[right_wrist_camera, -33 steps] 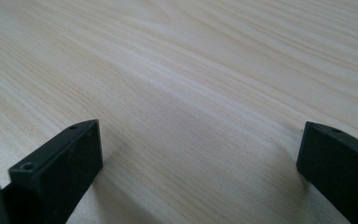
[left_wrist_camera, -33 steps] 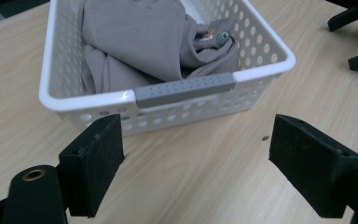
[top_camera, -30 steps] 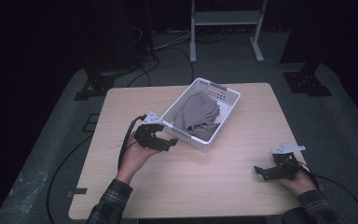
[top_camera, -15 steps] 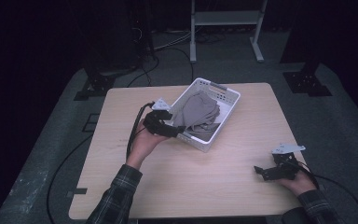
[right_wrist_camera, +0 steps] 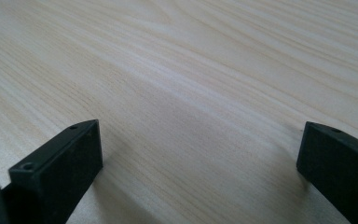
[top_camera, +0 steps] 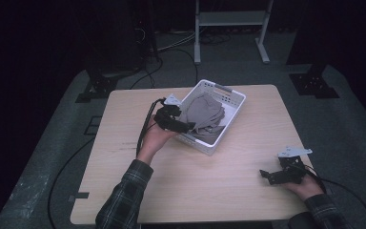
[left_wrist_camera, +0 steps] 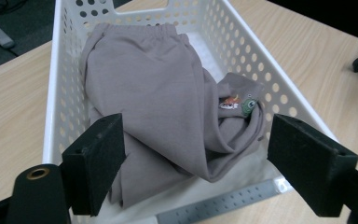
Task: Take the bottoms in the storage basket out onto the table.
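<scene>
A: Where's the garment?

B: The grey garment (left_wrist_camera: 168, 107) lies bunched in the white perforated basket (top_camera: 232, 101), which sits toward the far side of the wooden table (top_camera: 219, 191). In the left gripper view its elastic waistband points to the far wall of the basket, and a small cartoon patch (left_wrist_camera: 240, 102) shows on a fold near the right wall.

A: And the hand nearest it?

B: The left gripper (top_camera: 183, 126) is at the basket's near-left corner, over the rim, aimed into the basket. The person's left hand (top_camera: 155, 138) holds it from beneath, the plaid sleeve (top_camera: 124, 195) reaching in from the bottom edge. Its jaws stand wide, one on each side of the cloth as its own camera sees it, gripping nothing. Whether the pads touch the fabric I can't tell.

A: The other one?

B: The right gripper (top_camera: 266, 174) rests low at the near right corner of the table, well apart from the basket, jaws spread wide over bare wood.

A: Anything hard to read?

B: The garment's lower part is hidden behind the left jaw. A grey strip with small holes (left_wrist_camera: 223, 205) crosses the near end of the basket; what it is I can't make out.
</scene>
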`<state>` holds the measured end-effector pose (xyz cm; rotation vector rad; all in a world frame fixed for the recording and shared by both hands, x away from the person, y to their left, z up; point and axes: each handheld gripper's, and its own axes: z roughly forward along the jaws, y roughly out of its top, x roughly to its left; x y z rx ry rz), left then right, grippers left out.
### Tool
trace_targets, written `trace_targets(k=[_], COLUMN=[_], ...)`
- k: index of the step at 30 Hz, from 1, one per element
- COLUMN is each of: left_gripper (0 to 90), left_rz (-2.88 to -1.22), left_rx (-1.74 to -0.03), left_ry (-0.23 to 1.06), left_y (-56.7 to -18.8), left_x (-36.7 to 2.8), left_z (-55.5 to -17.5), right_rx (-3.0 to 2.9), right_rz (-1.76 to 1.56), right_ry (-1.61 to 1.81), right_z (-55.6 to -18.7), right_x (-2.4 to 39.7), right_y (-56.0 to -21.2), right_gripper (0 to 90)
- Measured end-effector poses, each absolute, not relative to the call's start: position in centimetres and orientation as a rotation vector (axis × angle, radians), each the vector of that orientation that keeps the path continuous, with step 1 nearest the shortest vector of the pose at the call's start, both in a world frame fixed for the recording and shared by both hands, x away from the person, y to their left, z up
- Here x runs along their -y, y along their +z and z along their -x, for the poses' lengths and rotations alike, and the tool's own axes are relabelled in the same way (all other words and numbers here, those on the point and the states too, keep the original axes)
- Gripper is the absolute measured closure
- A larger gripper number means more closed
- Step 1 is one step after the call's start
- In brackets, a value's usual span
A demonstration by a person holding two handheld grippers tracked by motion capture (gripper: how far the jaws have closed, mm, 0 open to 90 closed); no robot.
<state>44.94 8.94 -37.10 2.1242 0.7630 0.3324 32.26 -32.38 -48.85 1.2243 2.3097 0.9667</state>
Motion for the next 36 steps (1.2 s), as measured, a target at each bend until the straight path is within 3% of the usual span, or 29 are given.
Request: trace_targets(k=[23,36], left_gripper=[1.9,0.0], left_rz=[-2.217,-2.271], left_rx=[-0.753,-0.765], left_ry=[0.339,0.352], left_y=[-38.5,-40.0], left_x=[-4.3,-1.9], left_z=[-48.9,-51.0], right_rx=[-2.309,-2.308], right_rz=[-1.226,-1.227], right_ry=[0.966,0.966], right_z=[-32.3,-32.3], right_x=[32.4,32.4], right_y=[-48.8,-48.8], right_gripper=[0.0,0.0])
